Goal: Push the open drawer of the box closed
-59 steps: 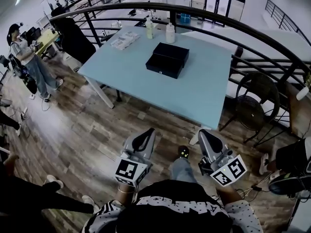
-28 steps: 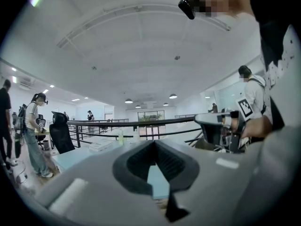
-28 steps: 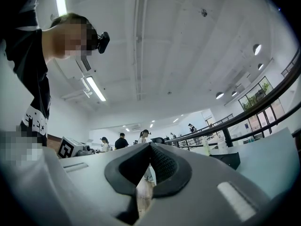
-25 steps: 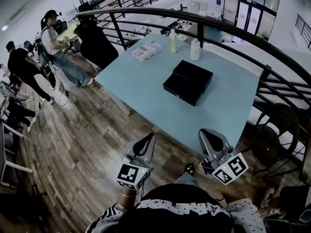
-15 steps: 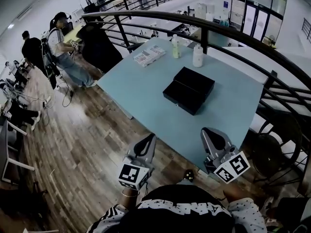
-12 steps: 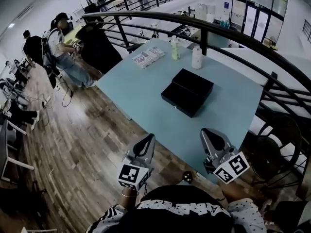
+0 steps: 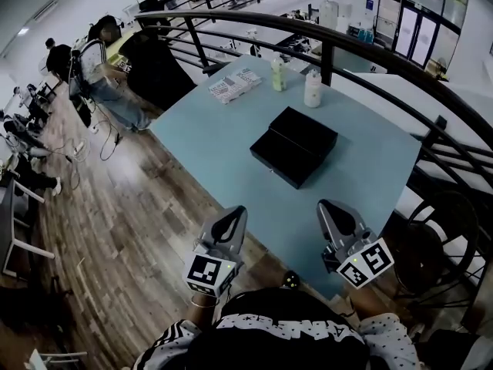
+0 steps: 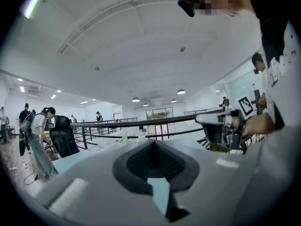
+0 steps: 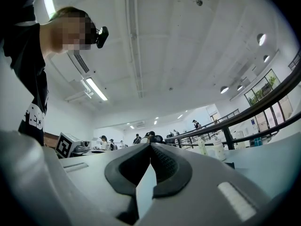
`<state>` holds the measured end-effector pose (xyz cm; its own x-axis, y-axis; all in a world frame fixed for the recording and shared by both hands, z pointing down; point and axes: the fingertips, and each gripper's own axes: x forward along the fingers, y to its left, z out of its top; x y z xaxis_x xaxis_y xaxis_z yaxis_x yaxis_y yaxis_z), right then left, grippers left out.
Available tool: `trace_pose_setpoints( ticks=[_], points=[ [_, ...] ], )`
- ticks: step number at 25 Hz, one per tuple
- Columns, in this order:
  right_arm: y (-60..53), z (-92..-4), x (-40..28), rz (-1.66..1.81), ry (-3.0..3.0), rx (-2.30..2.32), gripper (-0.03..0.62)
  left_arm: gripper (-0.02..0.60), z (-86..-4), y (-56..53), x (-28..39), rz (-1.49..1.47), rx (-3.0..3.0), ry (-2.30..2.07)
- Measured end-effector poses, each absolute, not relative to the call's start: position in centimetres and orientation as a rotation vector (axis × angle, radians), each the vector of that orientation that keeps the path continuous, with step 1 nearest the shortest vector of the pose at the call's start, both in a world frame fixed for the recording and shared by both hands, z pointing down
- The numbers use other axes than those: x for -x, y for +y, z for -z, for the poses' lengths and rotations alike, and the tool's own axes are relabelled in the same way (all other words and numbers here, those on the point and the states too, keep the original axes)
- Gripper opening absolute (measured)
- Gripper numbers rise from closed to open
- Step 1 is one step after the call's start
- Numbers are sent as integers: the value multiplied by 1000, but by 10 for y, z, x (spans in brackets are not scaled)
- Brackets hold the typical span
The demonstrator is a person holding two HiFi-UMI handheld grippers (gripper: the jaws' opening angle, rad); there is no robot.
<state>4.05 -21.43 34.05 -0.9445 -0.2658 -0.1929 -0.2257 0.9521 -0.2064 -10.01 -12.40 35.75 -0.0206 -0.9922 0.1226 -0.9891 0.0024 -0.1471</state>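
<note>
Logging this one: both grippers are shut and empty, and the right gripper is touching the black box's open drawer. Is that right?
No touch yet: the head view shows the right gripper well short of the black box and its open drawer, by the table's near edge. The rest stands: it and the left gripper are shut and empty.

head view looks steeply down at the table [image 7: 219,129]; both gripper views gaze low across it.
</note>
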Motion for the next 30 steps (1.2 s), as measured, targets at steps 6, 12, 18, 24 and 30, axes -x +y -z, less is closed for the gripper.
trace_pose_setpoints(
  ticks=[6,12,18,24,30],
  points=[
    [-230,-351,-47,262,2907,381,2,0,-364,-140,91,308,2201,2217],
    [-237,-356,-44,239,2944,401,2,0,-372,-142,97,309,2205,2247],
    [-261,-369,-27,203,2981,470,2,0,-399,-166,115,325,2254,2255],
    [-291,-380,-23,192,3031,639,3,0,-416,-194,129,348,2332,2219],
    [-336,-396,16,184,3055,778,3,0,-444,-236,168,404,2403,2144]
  ],
)
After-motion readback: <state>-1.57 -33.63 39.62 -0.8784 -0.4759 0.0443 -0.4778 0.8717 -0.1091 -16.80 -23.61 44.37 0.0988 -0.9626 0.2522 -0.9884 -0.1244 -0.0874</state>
